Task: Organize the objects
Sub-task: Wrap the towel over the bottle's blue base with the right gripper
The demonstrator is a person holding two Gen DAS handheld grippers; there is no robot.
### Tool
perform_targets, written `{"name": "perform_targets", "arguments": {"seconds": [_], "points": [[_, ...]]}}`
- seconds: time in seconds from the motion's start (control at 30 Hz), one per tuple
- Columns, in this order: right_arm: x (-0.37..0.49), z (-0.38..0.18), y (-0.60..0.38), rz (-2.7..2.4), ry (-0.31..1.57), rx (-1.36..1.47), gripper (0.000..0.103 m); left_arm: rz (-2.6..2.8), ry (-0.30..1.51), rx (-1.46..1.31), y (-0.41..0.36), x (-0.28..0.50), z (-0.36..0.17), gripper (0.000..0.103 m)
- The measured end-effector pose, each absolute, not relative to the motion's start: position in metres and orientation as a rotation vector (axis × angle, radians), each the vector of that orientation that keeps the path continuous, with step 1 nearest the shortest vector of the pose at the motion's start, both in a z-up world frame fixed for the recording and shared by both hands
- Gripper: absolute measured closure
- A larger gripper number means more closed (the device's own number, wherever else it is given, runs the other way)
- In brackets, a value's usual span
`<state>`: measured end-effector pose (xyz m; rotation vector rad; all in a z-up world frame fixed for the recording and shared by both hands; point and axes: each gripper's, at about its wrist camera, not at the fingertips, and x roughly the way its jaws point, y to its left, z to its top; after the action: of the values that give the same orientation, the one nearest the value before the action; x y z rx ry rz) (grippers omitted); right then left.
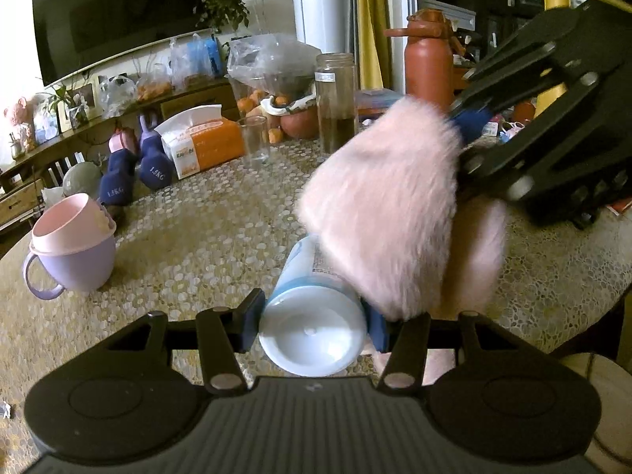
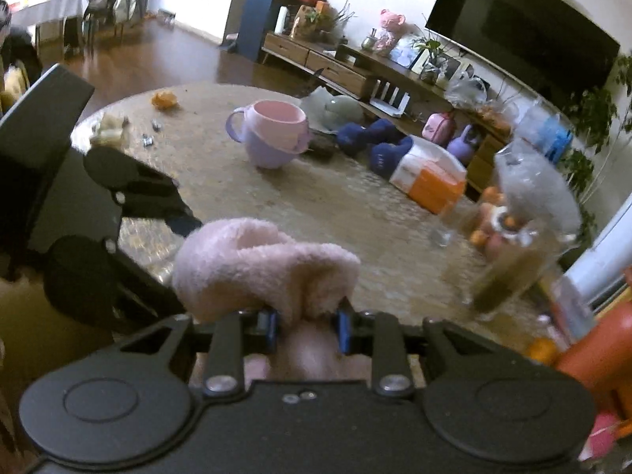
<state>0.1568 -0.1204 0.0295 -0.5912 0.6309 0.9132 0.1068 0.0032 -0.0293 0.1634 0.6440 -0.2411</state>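
Item: white bottle (image 1: 312,328), plastic by the look of it, with pale blue label. It lies tilted over the pebble-patterned table (image 1: 189,245), base toward the left wrist camera. The left gripper (image 1: 314,326) is closed on it, one blue pad on each side near the base. Judged rigid, light and smooth-walled, so liable to slip or swivel if gripped loosely; a hold across the middle of the barrel would likely steady it better.

Item: pink fluffy cloth (image 2: 268,260), bunched. The right gripper (image 2: 306,326) is nearly closed, its fingers (image 2: 268,326) pinching a fold; the rest droops over the bottle, touching or just above it. Judged soft, very light, shapeless; it may snag or trail, so a deep pinch on gathered fabric suits it.

Nearby: stacked pink and lilac cups (image 1: 73,252), tissue pack (image 1: 201,142), glass jar (image 1: 335,102), dumbbells (image 1: 134,173).
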Motion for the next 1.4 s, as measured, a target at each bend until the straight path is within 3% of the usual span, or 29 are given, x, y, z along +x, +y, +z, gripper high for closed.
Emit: {"name": "perform_targets", "arguments": {"seconds": [0.83,1.4], "points": [[0.233,-0.035,-0.113,0.591,0.778,-0.408,0.081,-0.245,0.638,0.137,0.007,0.109,-0.025,0.051],[0.176,0.024,-0.153,0.63,0.601,-0.384,0.08,-0.245,0.64,0.133,0.007,0.108,-0.026,0.051]]}}
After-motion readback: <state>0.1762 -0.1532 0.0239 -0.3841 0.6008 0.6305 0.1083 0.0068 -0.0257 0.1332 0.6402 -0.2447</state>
